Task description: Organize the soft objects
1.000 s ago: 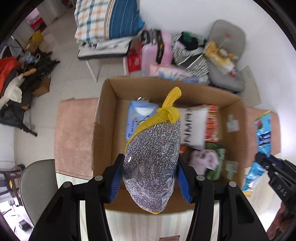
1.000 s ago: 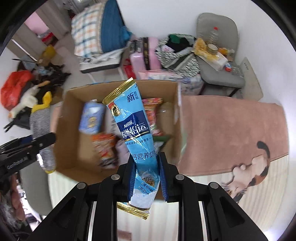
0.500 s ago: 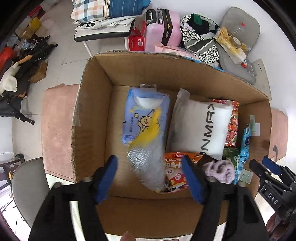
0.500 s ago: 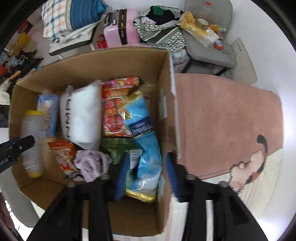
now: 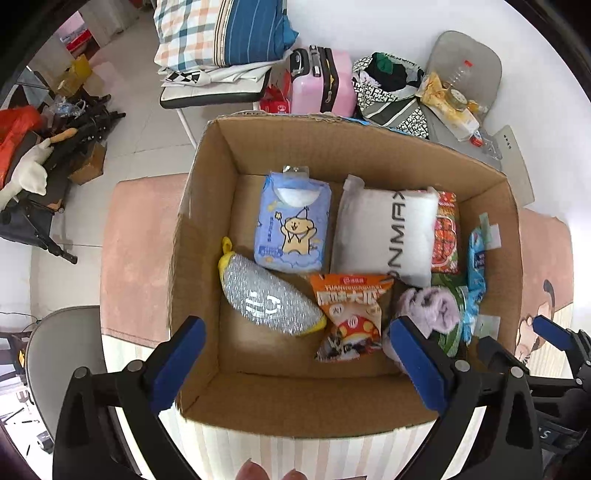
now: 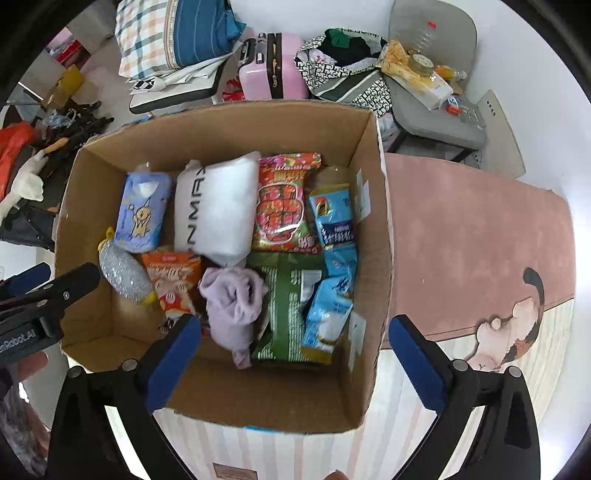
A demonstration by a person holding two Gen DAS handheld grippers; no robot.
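Observation:
An open cardboard box (image 5: 199,236) (image 6: 380,236) holds several soft things. A silver scrubber with yellow trim (image 5: 267,301) (image 6: 125,273) lies at its left. A blue snack bag (image 6: 332,266) (image 5: 476,273) lies along its right wall. Between them lie a blue tissue pack (image 5: 293,225), a white pillow pack (image 5: 388,232), an orange snack bag (image 5: 349,314), a purple cloth (image 6: 234,306), a red packet (image 6: 284,203) and a green packet (image 6: 291,314). My left gripper (image 5: 295,365) is open and empty above the box's near edge. My right gripper (image 6: 291,360) is open and empty above the near right part.
The box stands on a pink rug (image 6: 472,236) with a cartoon figure. Behind it are a pink suitcase (image 5: 325,85), a plaid pillow on a chair (image 5: 221,33), a grey chair with clutter (image 5: 458,92) and bags on the floor at left (image 5: 33,155).
Both grippers opened and let go. The scrubber dropped into the box's left side and the blue bag into its right side. Both grippers have pulled back a little.

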